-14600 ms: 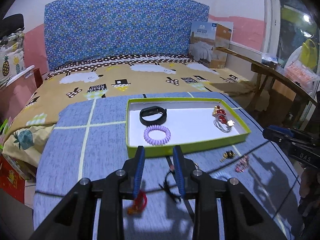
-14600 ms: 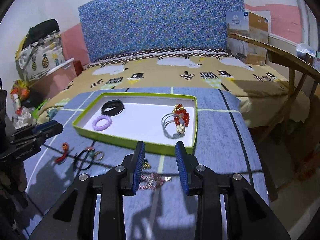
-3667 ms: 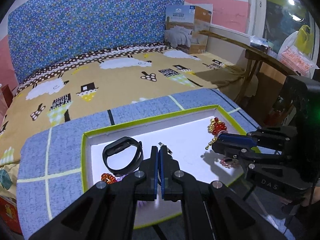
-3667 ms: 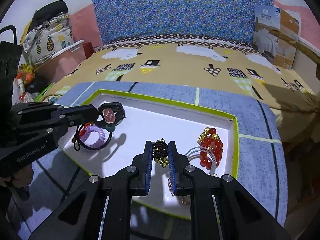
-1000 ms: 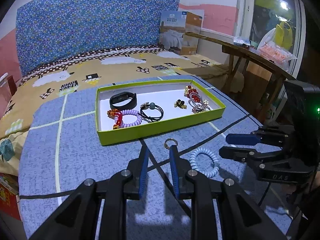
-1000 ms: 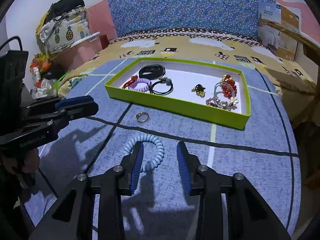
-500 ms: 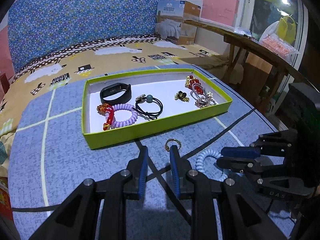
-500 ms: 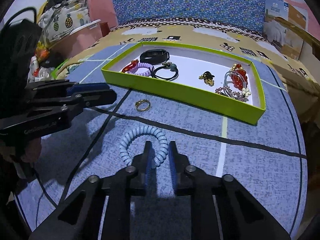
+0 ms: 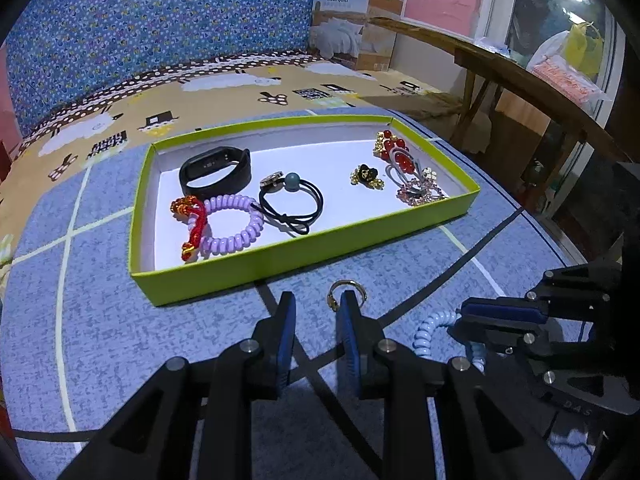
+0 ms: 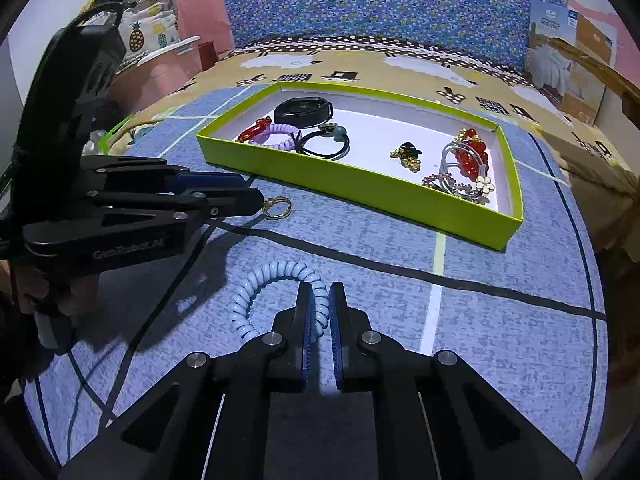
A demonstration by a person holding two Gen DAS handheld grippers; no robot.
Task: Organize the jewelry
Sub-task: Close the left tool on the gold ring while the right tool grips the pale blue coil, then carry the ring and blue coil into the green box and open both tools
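Note:
A green-rimmed tray (image 9: 304, 256) on the blue cloth holds a black band (image 9: 216, 170), a purple coil tie (image 9: 232, 224), a black hair tie (image 9: 292, 200) and red beads (image 9: 394, 152). In front of it lies a gold ring (image 9: 347, 290), just past my left gripper (image 9: 317, 300), which is open with nothing between its fingers. My right gripper (image 10: 320, 292) is shut on a pale blue coil tie (image 10: 276, 270) that rests on the cloth. The ring (image 10: 278, 208) also shows in the right wrist view, at the tip of the left gripper (image 10: 240, 194).
The blue grid-patterned cloth (image 10: 500, 340) drops off at its rounded edges. A black cable (image 10: 132, 344) runs across it on the left. Behind the tray is a bed (image 9: 240, 80) with a blue headboard and a cardboard box (image 9: 356, 28). A wooden table (image 9: 520, 76) stands to the right.
My right gripper has closed on the pale blue coil tie. The left gripper has moved forward and down, closer to the gold ring and the tray.

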